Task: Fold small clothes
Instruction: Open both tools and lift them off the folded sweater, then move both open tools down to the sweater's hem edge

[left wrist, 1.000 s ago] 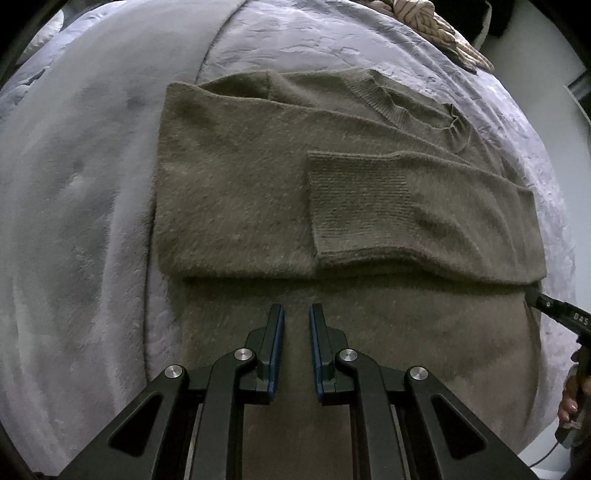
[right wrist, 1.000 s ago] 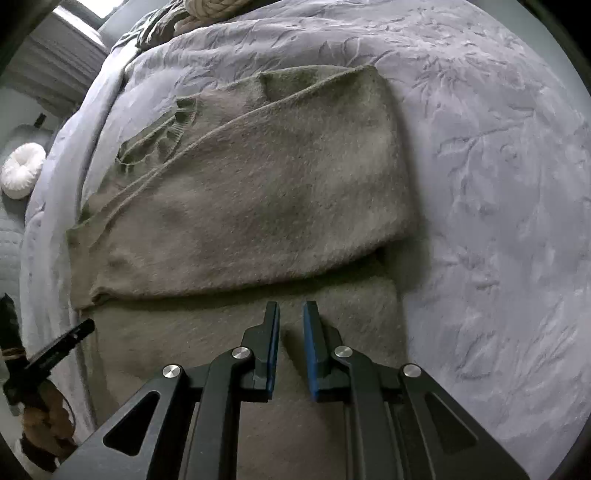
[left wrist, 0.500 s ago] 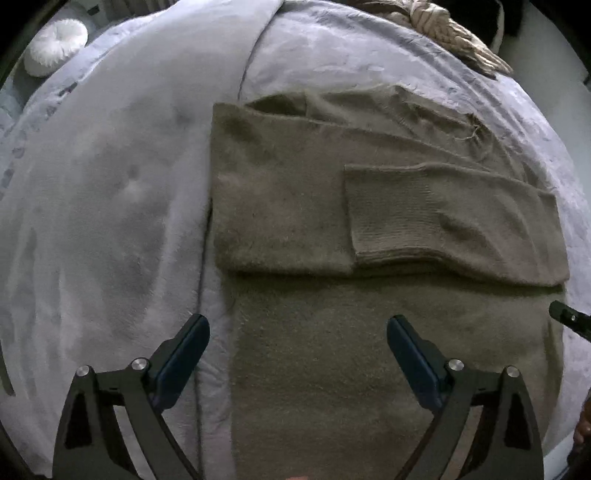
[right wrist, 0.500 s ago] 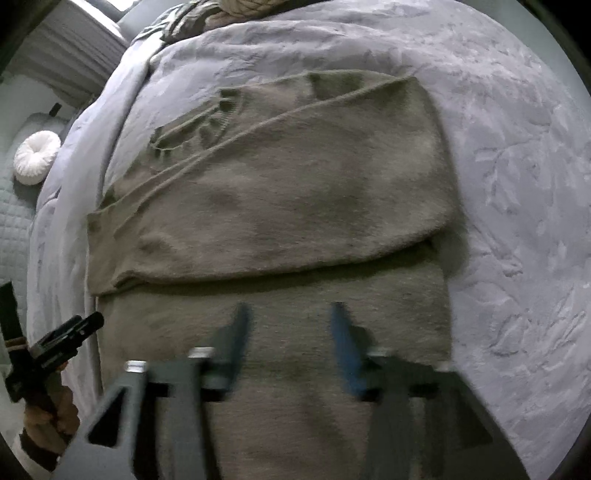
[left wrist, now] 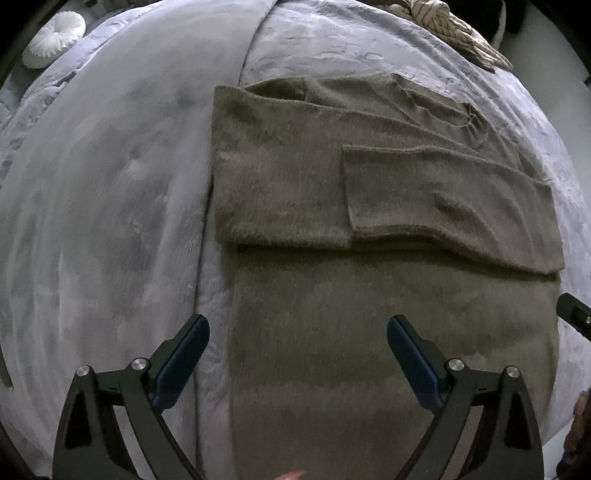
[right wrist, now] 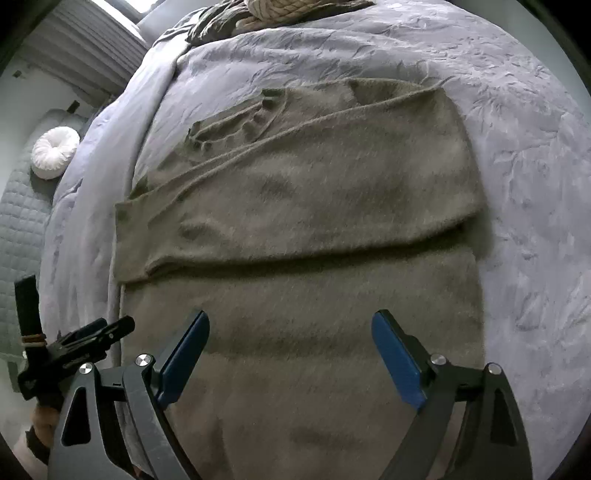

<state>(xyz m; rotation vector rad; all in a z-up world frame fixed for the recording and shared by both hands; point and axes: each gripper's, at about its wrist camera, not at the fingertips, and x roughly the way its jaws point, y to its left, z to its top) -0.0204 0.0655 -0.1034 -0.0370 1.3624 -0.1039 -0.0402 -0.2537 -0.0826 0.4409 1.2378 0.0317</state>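
1. Biggest thing here is the bed (left wrist: pixel 92 221), covered in a pale lavender-grey quilt (right wrist: pixel 535 184) with a leafy embossed pattern. It fills nearly all of both views.
2. On it lies an olive-brown fuzzy sweater (left wrist: pixel 369 314), dead centre of each frame and flat on the quilt. Both sleeves are folded in across the chest. In the left wrist view one cuffed sleeve (left wrist: pixel 443 206) lies on top at centre right, and the ribbed collar (left wrist: pixel 469 118) sits at the upper right. The plain lower half of the body runs down to the bottom edge.
3. Left gripper (left wrist: pixel 297 350) sits at the bottom of its own view, pointing down at the sweater. Its blue-padded jaws are spread wide with nothing clamped between them: one finger is over the quilt beside the sweater's left edge, the other over the fabric.
4. Right gripper (right wrist: pixel 290 347), bottom of its view: jaws opening, both fingers over the lower half of the sweater, gripping nothing.
5. A chunky knit throw (left wrist: pixel 454 33) lies bunched at the top right of the left wrist view.
6. A small round white cushion (right wrist: pixel 55 151) sits at the left of the right wrist view, off the bed.
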